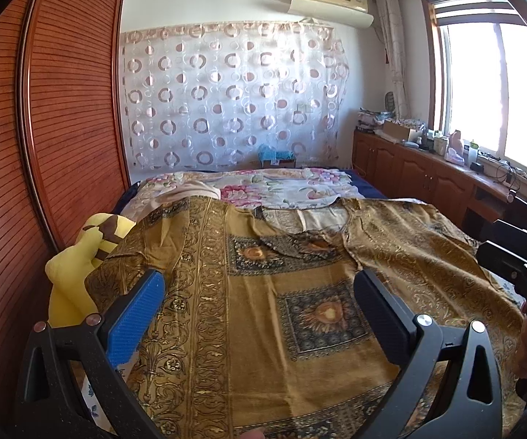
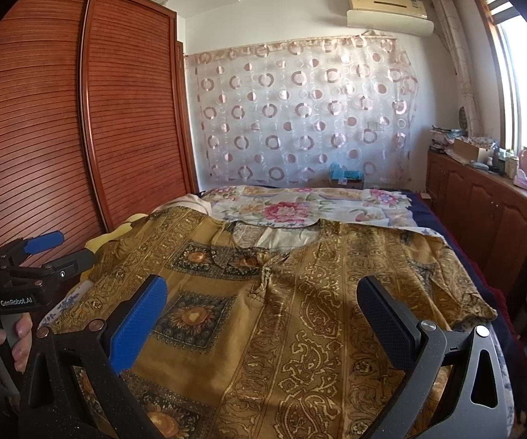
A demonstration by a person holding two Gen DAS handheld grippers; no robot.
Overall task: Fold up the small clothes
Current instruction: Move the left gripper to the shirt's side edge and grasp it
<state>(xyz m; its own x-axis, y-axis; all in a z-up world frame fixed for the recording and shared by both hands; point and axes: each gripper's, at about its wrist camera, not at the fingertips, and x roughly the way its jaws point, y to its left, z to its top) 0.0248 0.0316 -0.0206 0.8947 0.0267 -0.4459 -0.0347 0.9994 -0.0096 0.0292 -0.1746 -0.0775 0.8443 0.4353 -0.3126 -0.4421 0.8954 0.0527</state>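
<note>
Shirt (image 1: 263, 292) flat on bed (image 2: 424, 212), hem cut off by frame.
Left gripper (image 1: 260, 314) and right gripper (image 2: 263, 320) both spread wide, empty, above it.

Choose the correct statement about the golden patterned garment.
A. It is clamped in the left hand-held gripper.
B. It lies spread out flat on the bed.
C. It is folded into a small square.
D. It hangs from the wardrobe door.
B: the golden patterned garment lies spread open across the bed, and both the left hand-held gripper and the right hand-held gripper are open above it.
</note>
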